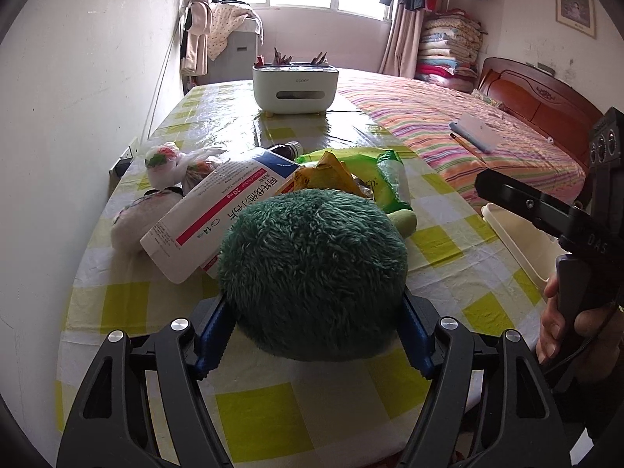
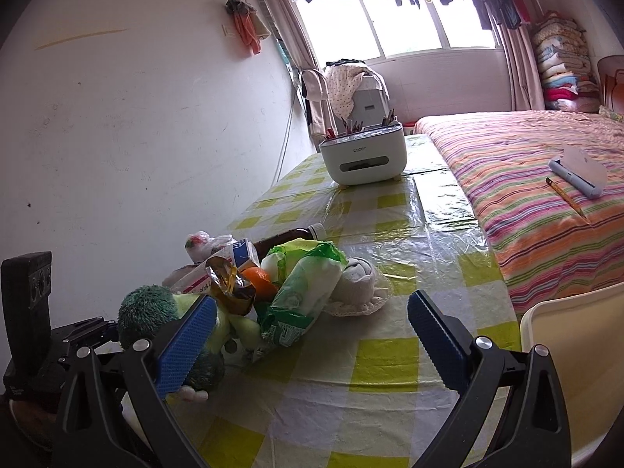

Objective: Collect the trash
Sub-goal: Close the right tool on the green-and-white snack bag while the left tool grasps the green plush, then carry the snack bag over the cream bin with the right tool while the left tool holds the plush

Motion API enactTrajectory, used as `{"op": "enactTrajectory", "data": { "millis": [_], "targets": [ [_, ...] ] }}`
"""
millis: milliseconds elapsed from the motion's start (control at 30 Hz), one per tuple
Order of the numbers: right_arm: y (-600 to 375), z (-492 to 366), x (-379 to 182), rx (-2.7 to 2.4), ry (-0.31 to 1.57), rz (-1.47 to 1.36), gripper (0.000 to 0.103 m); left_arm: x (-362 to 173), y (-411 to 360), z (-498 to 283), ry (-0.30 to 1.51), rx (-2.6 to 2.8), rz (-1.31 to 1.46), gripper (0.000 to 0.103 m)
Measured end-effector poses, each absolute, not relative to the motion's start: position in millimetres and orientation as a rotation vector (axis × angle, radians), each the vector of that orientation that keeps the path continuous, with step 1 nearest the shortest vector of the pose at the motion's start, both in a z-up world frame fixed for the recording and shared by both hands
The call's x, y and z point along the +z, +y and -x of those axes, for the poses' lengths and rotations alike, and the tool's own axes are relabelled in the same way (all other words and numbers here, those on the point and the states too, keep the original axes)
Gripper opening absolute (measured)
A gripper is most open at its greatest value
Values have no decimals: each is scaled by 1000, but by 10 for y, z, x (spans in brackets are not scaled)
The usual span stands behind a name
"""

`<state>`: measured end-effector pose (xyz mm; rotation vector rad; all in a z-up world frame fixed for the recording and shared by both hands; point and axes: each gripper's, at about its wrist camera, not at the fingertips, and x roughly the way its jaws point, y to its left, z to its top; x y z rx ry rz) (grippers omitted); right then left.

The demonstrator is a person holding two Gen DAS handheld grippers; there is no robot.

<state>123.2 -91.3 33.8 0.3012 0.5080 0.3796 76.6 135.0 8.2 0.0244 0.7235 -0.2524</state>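
A green fuzzy plush toy (image 1: 312, 273) lies on the yellow-checked tablecloth (image 1: 273, 413). My left gripper (image 1: 316, 335) has its blue pads against both sides of the fur. Behind it is a pile of trash: a white medicine box (image 1: 218, 210), a yellow snack wrapper (image 1: 323, 175), a green wipes packet (image 1: 386, 179), a brown bottle (image 1: 288, 150) and knotted plastic bags (image 1: 167, 162). In the right wrist view my right gripper (image 2: 312, 345) is open over bare cloth, right of the pile, where an orange (image 2: 259, 280) also shows. The plush toy (image 2: 148, 312) sits at its left finger.
A cream bin (image 2: 577, 351) stands at the table's right edge. A white tissue-box organiser (image 1: 294, 85) sits at the far end. A striped bed (image 1: 448, 124) with a notebook runs along the right. The wall is close on the left. A hand (image 1: 565, 327) holds the right gripper.
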Motion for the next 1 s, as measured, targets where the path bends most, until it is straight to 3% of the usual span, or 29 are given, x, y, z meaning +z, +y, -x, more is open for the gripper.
{"op": "enactTrajectory", "data": {
  "millis": [467, 800, 833, 967, 1000],
  "targets": [
    [-1062, -1499, 116, 414, 619, -474, 96, 444, 1759, -443, 570, -236, 81, 72],
    [-850, -1797, 15, 555, 709, -582, 94, 482, 1890, -453, 570, -213, 133, 73],
    [-841, -1836, -9, 562, 727, -596, 92, 484, 1888, -448, 568, -213, 134, 73],
    [-734, -1981, -142, 572, 795, -615, 66, 491, 1919, -446, 562, -205, 141, 73],
    [-715, -2022, -176, 567, 805, -619, 66, 491, 1928, -447, 563, -204, 144, 73]
  ]
}}
